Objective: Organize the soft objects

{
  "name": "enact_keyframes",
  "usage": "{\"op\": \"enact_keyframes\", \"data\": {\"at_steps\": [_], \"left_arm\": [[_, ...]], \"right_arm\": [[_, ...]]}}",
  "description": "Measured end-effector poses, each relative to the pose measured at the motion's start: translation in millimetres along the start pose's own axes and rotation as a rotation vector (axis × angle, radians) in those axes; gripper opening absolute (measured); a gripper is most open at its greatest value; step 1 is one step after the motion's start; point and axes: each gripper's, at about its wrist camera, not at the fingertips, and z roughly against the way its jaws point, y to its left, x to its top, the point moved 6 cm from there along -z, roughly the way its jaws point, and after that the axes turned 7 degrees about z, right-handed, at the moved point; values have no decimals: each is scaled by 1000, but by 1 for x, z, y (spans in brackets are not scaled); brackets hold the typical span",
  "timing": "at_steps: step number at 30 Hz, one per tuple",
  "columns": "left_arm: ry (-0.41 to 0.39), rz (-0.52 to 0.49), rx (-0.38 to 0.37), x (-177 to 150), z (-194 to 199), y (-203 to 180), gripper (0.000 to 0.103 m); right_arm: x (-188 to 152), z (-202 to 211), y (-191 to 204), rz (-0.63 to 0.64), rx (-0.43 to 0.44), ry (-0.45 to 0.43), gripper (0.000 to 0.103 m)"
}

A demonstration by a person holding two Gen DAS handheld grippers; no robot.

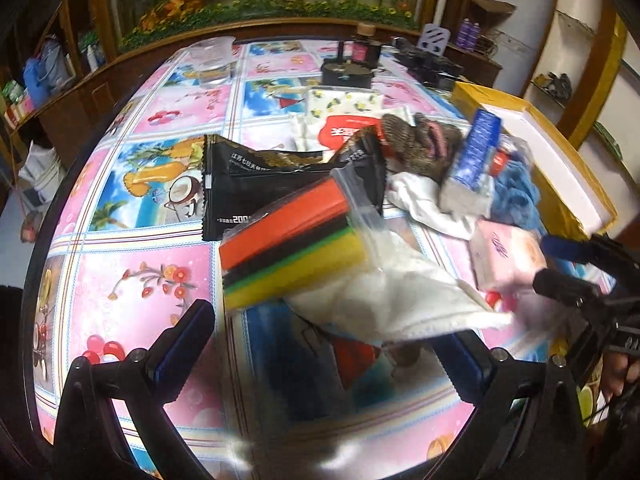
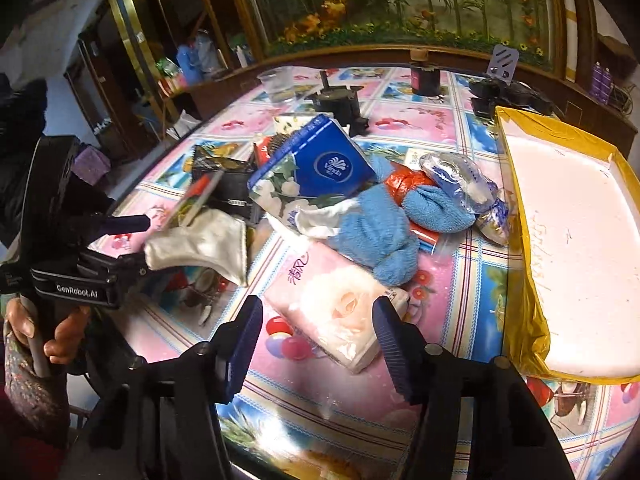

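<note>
Right gripper [image 2: 318, 340]: jaws part-open around the near end of a pink tissue pack [image 2: 334, 308] lying on the patterned tablecloth [image 2: 460, 300]; pads look just short of touching it, hard to be sure.

Left gripper [image 1: 332, 356]: jaws spread wide, nothing clamped. A white cloth [image 1: 384, 300] and a bagged sponge stack [image 1: 292, 240] sit just ahead of its tips, blurred.

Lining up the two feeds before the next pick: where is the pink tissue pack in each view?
Left wrist: pink tissue pack at far right, mid-height.
Right wrist: low centre.
Shared landmark: blue Vinda pack, farther back on the table in both.
</note>
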Motion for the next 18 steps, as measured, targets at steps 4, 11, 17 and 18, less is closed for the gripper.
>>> {"op": "enact_keyframes", "data": {"at_steps": [4,11,17,18], "left_arm": [[-39,1,23,5,12,15,103],[-73,86,19,31,17,57,103],[-111,155,-107,36,28,65,103],[-101,143,-95,34,27,64,103]], "right_arm": [[1,4,0,7,26,-26,62],[1,8,2,1,47,-45,62],[1,9,-2,-16,50,-49,62],[1,9,-1,-14,52,-49,62]]}}
